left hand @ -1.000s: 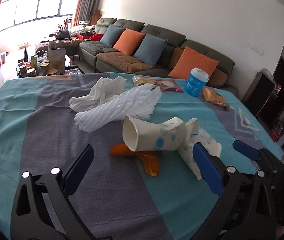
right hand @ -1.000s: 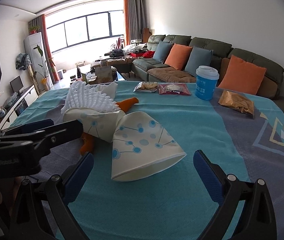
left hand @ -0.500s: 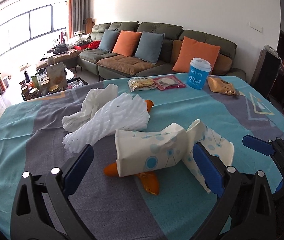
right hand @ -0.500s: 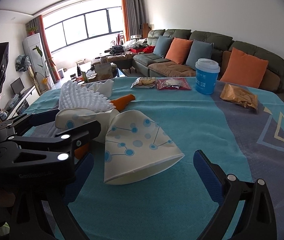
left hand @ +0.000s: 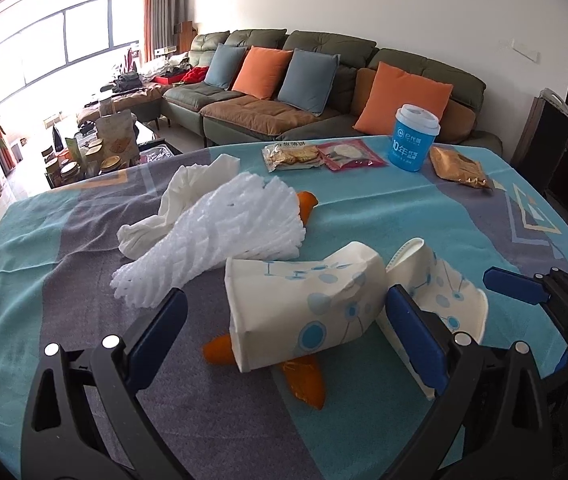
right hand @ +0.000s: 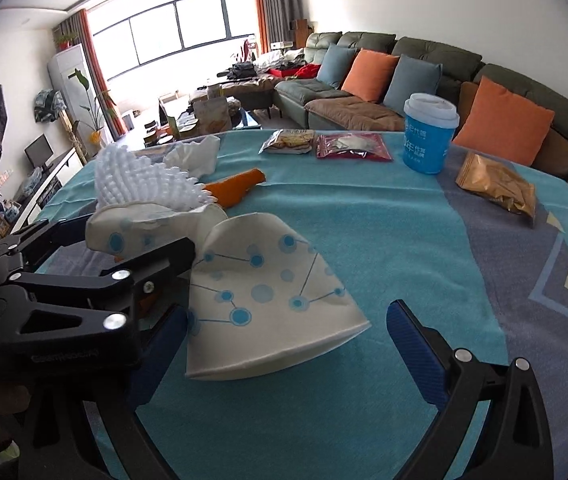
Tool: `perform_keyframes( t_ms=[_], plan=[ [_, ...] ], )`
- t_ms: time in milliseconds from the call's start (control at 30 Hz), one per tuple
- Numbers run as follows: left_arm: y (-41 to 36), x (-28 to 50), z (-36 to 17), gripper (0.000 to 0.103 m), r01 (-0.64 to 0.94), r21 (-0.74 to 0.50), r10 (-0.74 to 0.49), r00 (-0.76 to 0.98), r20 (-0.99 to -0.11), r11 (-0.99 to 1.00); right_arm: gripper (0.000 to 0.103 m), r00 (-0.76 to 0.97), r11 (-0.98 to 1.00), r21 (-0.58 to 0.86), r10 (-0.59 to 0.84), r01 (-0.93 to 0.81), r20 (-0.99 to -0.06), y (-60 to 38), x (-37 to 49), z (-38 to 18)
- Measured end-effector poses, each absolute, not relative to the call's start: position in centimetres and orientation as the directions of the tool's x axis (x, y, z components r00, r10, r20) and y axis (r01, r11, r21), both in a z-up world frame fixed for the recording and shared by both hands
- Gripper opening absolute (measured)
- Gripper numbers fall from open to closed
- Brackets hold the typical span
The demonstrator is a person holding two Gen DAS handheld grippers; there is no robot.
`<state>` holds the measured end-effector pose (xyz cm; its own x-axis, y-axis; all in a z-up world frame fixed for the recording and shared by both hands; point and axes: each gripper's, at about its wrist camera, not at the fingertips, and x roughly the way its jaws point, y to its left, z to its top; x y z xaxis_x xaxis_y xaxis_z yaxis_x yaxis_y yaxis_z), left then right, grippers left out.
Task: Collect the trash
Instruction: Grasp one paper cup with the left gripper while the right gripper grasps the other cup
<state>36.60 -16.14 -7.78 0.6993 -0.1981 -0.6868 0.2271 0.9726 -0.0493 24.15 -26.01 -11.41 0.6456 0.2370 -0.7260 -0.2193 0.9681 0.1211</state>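
Left gripper [left hand: 284, 328] spread wide around one crushed paper cup [left hand: 304, 312] at lower centre, gripping nothing; right gripper [right hand: 284, 344] equally wide around the second flattened cup [right hand: 267, 300], empty too. Two cups, one foam net [left hand: 219, 236], one tissue [left hand: 179, 204], two orange peel pieces [left hand: 304, 380] clustered mid-frame. Bare tablecloth [right hand: 424, 240] right of them; table edge at far right.

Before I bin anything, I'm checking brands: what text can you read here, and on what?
"10年" in white on the blue cup; the smaller characters beside it are too blurred.
Biscuit packet: dark print along its top edge, unreadable.
Left gripper: embossed lettering on its frame, unreadable.
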Motion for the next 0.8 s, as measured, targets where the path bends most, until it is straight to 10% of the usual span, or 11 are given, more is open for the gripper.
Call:
perform_keyframes(
  t_ms=[300, 467, 567, 800],
  plan=[
    [-16.0, 37.3, -7.9, 0.096, 0.236, -0.088, -0.23, 0.684, -0.693, 0.968, 0.091, 0.621, 0.954, 0.19, 0.294, -0.23, -0.727, -27.0, 24.8, -11.8],
    [-16.0, 36.9, -7.7, 0.074, 0.263, -0.096, -0.256, 0.687, -0.68, 0.96, 0.089, 0.627, 0.954, 0.193, 0.297, -0.23, -0.721, -27.0, 24.6, -11.7],
    [-15.9, 36.6, -7.6, 0.063, 0.281, -0.105, -0.275, 0.681, -0.678, 0.954, 0.052, 0.619, 0.952, 0.207, 0.304, -0.226, -0.724, -27.3, 24.7, -11.7],
    [-15.6, 35.8, -7.5, 0.041, 0.315, -0.136, -0.321, 0.667, -0.672, 0.939, 0.052, 0.626, 0.954, 0.206, 0.297, -0.216, -0.721, -27.5, 24.4, -11.7]
  ],
)
